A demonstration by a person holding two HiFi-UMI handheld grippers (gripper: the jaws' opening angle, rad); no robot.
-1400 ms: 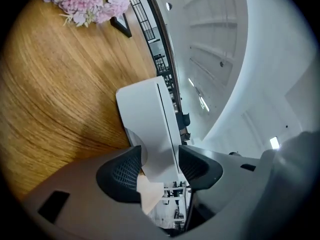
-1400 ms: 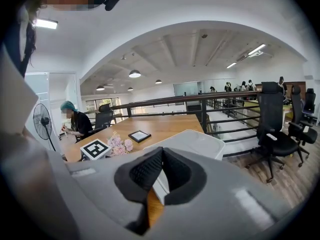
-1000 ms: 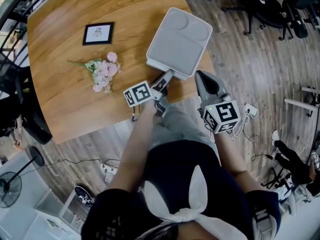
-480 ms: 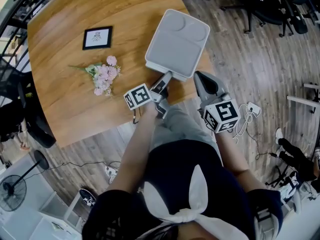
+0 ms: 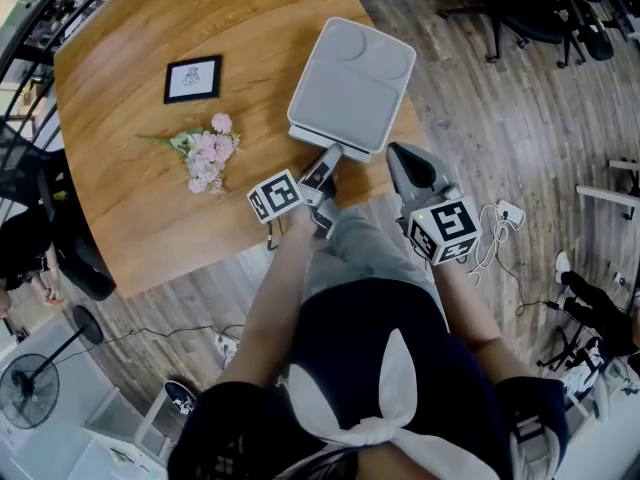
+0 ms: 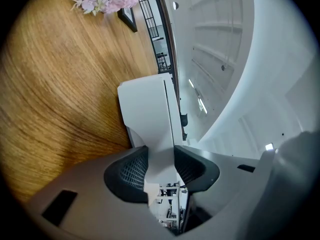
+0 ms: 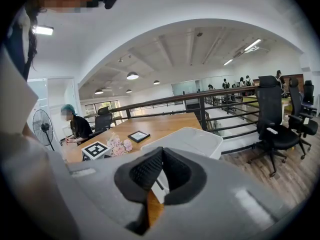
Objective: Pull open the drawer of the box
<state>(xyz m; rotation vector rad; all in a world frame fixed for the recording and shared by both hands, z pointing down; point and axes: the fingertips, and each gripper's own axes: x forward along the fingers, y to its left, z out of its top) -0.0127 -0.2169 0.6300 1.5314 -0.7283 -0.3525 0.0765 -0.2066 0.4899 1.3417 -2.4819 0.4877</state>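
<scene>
So, the left tool (image 5: 327, 158) is clamped on the drawer front (image 6: 160, 156) of the white box (image 5: 352, 80), which sits upper centre at the tabletop (image 5: 150, 188) edge. The right tool (image 5: 402, 156) hangs just lower right of it, jaws together.

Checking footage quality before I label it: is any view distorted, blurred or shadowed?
Left gripper view: fisheye bend, black corners, box sharp, soft shadow beside it. Right gripper view: same bend, ceiling lamps bright, faces mosaicked. Head view: even light, sharp throughout.
</scene>
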